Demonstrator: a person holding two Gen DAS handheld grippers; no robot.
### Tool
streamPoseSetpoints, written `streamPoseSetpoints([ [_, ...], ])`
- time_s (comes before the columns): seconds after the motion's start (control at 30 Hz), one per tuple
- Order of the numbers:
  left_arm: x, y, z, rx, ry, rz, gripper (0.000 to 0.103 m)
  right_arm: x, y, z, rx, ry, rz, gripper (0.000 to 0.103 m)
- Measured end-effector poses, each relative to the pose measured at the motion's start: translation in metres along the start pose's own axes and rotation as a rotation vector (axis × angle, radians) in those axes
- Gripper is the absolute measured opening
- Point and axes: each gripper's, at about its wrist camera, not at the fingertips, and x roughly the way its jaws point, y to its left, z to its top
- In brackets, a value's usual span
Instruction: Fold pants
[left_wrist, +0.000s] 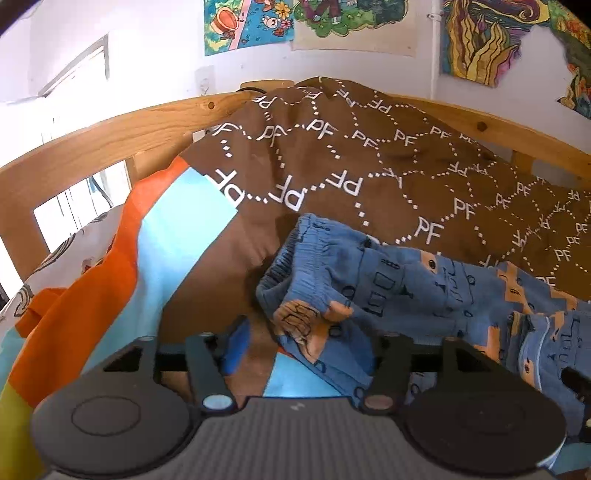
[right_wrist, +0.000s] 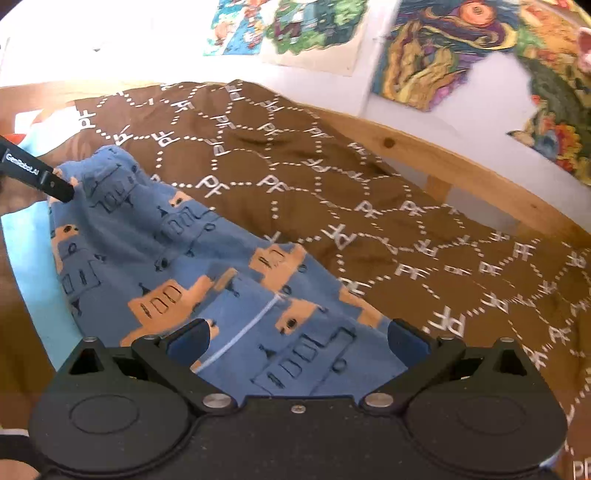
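Lying across the brown PF-lettered blanket (right_wrist: 332, 177), the blue pants with orange vehicle print (right_wrist: 155, 266) run from your ten o'clock to six o'clock. Your left gripper (left_wrist: 306, 354) stands wide over the waistband, gripping nothing; your right gripper (right_wrist: 299, 338) gapes wide astride the leg cloth.

Blue pants (right_wrist: 207, 266) with tan prints lay on a brown blanket (right_wrist: 369, 206), right claw (right_wrist: 299, 338) spread wide over their near end, pads not pressing, left claw's finger (right_wrist: 40, 177) at the far end, wooden rail (right_wrist: 443, 155), posters (right_wrist: 443, 51) behind.
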Motion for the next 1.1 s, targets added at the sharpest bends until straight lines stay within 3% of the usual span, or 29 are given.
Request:
streamPoseSetpoints([
  [0.1,-0.004,-0.002,0.000,0.000,-0.027,0.033,0.086,0.001,0.007,-0.009,-0.015,0.021,0.021,0.102],
  [0.2,0.000,-0.001,0.003,0.012,-0.038,0.074,0.086,0.004,0.014,-0.013,-0.025,0.038,0.049,0.102],
  [0.33,0.008,0.007,0.005,0.014,-0.063,0.066,0.086,0.007,0.018,-0.016,-0.016,0.036,0.064,0.102],
  [0.43,0.014,0.010,0.007,0.024,-0.077,0.026,0.075,0.008,0.015,-0.016,-0.001,0.031,0.063,0.102],
  [0.6,0.019,0.011,0.010,-0.008,-0.047,-0.036,0.047,0.011,0.014,-0.017,0.010,0.032,0.063,0.102],
  [0.83,0.025,0.021,0.013,-0.121,-0.009,-0.066,0.046,0.010,0.016,-0.017,0.015,0.015,0.070,0.102],
  [0.97,0.024,0.018,0.016,-0.122,0.013,-0.056,0.024,0.020,0.022,-0.020,-0.002,0.055,0.078,0.102],
  [1.1,0.014,0.007,0.016,-0.137,-0.015,-0.025,0.019,0.020,0.023,-0.019,0.001,0.052,0.077,0.102],
])
